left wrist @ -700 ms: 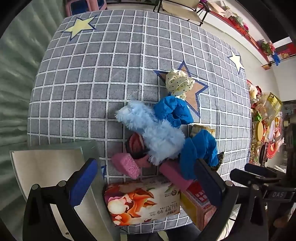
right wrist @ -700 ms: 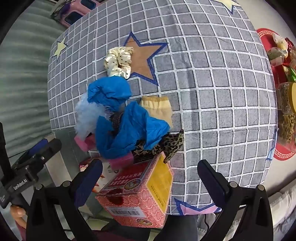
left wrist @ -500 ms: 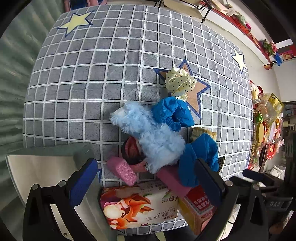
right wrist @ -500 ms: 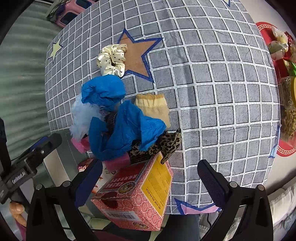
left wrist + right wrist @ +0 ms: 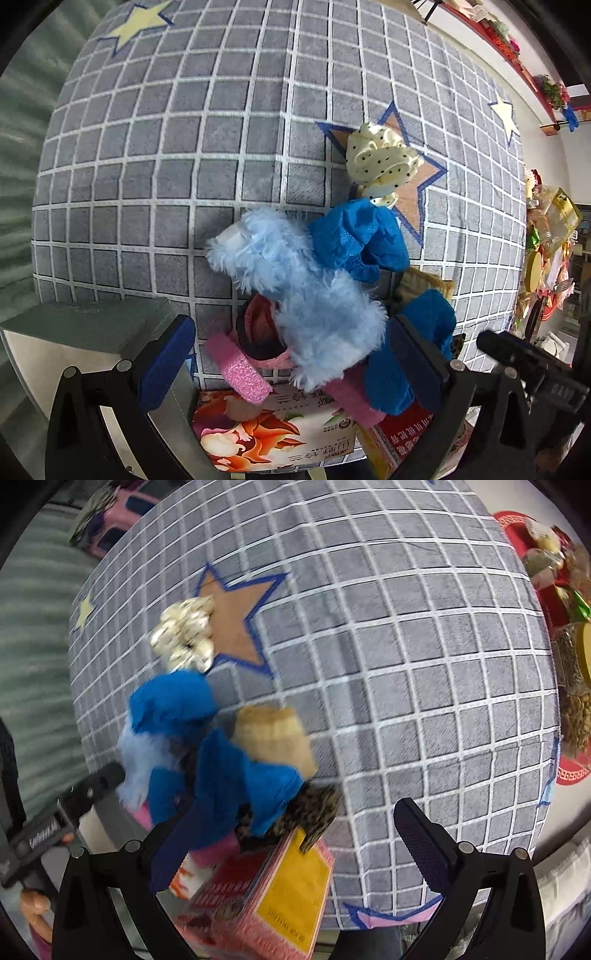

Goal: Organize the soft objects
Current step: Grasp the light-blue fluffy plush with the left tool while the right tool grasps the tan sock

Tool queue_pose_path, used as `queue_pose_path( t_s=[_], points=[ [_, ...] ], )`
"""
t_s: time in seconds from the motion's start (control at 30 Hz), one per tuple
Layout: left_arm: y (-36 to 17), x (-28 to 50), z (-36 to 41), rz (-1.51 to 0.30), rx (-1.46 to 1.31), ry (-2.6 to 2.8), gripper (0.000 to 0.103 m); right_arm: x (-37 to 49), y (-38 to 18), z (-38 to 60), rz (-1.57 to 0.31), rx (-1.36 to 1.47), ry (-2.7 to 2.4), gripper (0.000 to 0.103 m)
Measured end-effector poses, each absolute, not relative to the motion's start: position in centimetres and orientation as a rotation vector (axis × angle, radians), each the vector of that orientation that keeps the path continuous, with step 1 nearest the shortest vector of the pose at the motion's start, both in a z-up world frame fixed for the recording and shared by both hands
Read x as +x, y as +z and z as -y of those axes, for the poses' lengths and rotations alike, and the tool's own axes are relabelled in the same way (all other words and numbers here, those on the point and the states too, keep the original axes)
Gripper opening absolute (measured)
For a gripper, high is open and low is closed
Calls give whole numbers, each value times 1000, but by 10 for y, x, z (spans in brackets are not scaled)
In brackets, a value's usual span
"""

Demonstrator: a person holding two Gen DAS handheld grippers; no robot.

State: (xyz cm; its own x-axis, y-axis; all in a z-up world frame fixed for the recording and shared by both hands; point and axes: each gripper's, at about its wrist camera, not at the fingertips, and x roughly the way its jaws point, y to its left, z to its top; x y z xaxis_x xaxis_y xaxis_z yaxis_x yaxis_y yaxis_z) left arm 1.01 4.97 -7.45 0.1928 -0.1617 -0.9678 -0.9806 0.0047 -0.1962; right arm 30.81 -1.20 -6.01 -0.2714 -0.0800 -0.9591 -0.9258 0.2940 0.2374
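Your left tool (image 5: 291, 363) hangs with its jaws spread wide and empty above the pile of soft things on the grey grid-patterned surface (image 5: 177, 155). The fluffy light-blue plush (image 5: 299, 291) lies on top, against the crumpled blue cloth (image 5: 360, 236), with the cream polka-dot scrunchie (image 5: 380, 158) just beyond on the brown star. Your right tool (image 5: 295, 843) is also wide open, holding nothing, over the red and yellow carton (image 5: 280, 893) at the surface's near edge.
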Motion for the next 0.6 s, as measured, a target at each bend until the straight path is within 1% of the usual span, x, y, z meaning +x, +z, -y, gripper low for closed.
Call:
queue_pose_path(
  t_s=[0.2, 0.37, 0.47, 0.5, 0.53, 0.57, 0.6],
  points=[
    [-96, 5, -57, -1207, -1458, 955, 103, 322, -82, -1, -1614, -905, 1063, 103],
    [-110, -6, -64, -1224, -1494, 946, 96, 319, -104, -16, -1678, -875, 1080, 103],
    [-117, -15, -66, -1237, -1512, 933, 91, 297, -122, -27, -1735, -919, 1119, 103],
    [-119, -19, -67, -1242, -1514, 932, 86, 291, -127, -30, -1754, -927, 1127, 103],
    [-119, 5, -60, -1252, -1533, 920, 78, 281, -133, -34, -1785, -939, 1129, 103],
    [-136, 33, -59, -1243, -1494, 989, 74, 275, -137, -33, -1789, -950, 1124, 103],
    [-139, 32, -59, -1229, -1509, 981, 63, 270, -138, -35, -1800, -949, 1138, 103]
  ],
)
